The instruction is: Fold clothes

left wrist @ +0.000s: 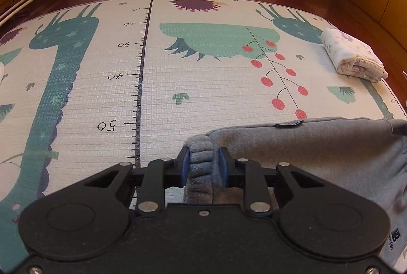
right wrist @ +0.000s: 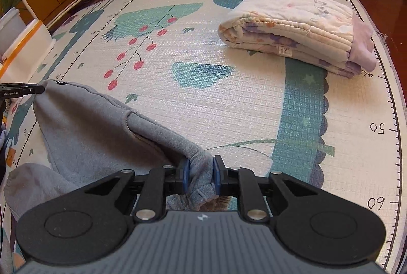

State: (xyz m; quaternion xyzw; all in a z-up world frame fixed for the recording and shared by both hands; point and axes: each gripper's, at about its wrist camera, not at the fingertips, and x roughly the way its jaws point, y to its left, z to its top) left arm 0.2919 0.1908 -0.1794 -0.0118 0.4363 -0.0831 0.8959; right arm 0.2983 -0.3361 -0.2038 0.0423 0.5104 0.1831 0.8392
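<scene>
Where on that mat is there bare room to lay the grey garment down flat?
The broad middle of the mat lies bare, bordered by the grey garment near the tools and the folded floral quilt at the far right corner. The strip beside that quilt is crowded.

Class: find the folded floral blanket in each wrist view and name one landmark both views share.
Left wrist view: the folded floral blanket lies small at the far right edge of the play mat.
Right wrist view: it lies large at upper right, near the mat's corner.
Shared landmark: the red-berry branch printed on the mat.
</scene>
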